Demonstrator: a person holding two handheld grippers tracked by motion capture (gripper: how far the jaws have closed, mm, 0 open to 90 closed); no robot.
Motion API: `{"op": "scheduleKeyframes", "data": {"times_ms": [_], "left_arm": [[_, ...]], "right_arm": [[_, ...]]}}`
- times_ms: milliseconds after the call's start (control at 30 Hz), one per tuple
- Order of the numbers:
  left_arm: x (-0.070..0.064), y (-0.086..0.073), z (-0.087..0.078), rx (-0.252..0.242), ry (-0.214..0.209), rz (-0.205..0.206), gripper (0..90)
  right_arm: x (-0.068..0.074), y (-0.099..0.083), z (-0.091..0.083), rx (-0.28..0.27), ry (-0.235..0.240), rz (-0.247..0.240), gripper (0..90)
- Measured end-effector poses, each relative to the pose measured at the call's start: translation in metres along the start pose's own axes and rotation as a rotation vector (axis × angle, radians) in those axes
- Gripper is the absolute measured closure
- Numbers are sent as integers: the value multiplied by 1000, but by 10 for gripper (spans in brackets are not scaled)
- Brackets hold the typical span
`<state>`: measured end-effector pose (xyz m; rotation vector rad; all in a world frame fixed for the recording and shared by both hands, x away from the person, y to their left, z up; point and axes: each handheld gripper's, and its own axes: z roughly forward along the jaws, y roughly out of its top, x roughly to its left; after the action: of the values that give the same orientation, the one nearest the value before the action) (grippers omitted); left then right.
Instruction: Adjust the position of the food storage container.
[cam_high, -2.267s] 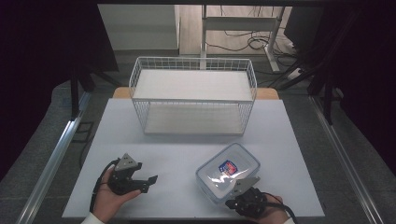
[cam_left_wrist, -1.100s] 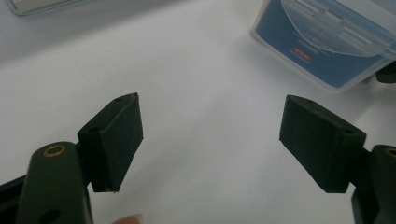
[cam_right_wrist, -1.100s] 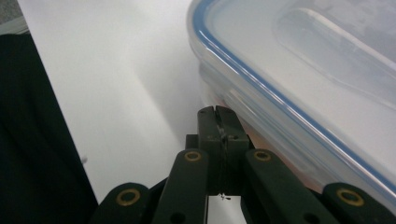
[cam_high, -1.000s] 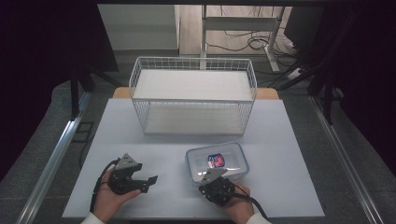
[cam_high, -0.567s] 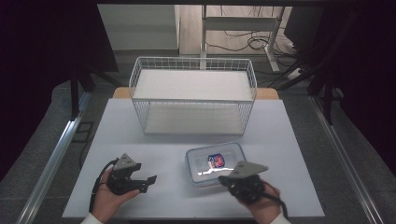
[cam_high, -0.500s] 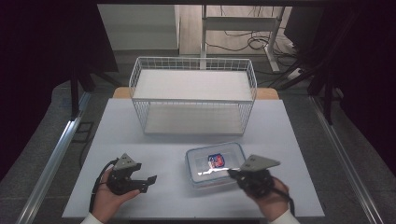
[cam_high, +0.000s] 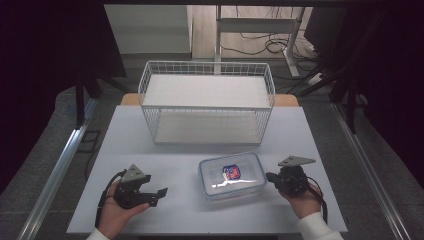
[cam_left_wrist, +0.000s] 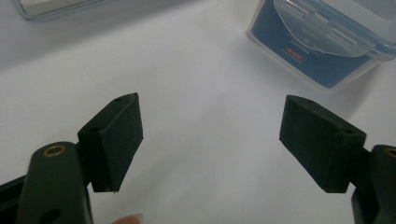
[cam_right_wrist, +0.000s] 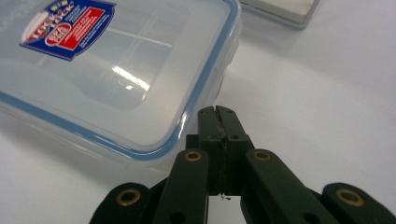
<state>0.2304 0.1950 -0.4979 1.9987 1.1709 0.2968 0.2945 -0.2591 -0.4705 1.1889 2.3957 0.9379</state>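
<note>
A clear plastic container (cam_high: 232, 176) with a blue-rimmed lid and a red-and-blue label lies flat on the white table (cam_high: 165, 150), front centre. My right gripper (cam_high: 270, 176) is shut, its tips just off the container's right edge. In the right gripper view the closed jaws (cam_right_wrist: 218, 111) point at the lid's rim (cam_right_wrist: 196, 100) with nothing held between them. My left gripper (cam_high: 161, 193) rests open at the front left, apart from the container. The left gripper view shows its two pads (cam_left_wrist: 119, 135) wide apart, with the container (cam_left_wrist: 322, 42) farther off.
A white wire basket (cam_high: 207, 102) stands at the back centre of the table. A hand holds each gripper at the table's front edge. Dark floor and metal rails flank the table.
The container was turned and set down flat at front centre. My right gripper moved from its front edge around to its right side. The left gripper stayed put.
</note>
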Motion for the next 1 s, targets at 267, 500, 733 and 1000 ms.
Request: {"op": "scheduleKeyframes", "data": {"times_ms": [267, 500, 733, 1000], "left_arm": [[-1, 0, 1, 6, -2, 6, 211], [0, 0, 2, 8, -1, 6, 211], [1, 0, 1, 6, -1, 2, 211], [2, 0, 2, 8, 1, 0, 211]], "right_arm": [[-2, -3, -1, 12, 18, 7, 890], [-1, -3, 0, 8, 41, 9, 890], [12, 0, 4, 17, 72, -14, 890], [26, 5, 11, 13, 95, -36, 891]]}}
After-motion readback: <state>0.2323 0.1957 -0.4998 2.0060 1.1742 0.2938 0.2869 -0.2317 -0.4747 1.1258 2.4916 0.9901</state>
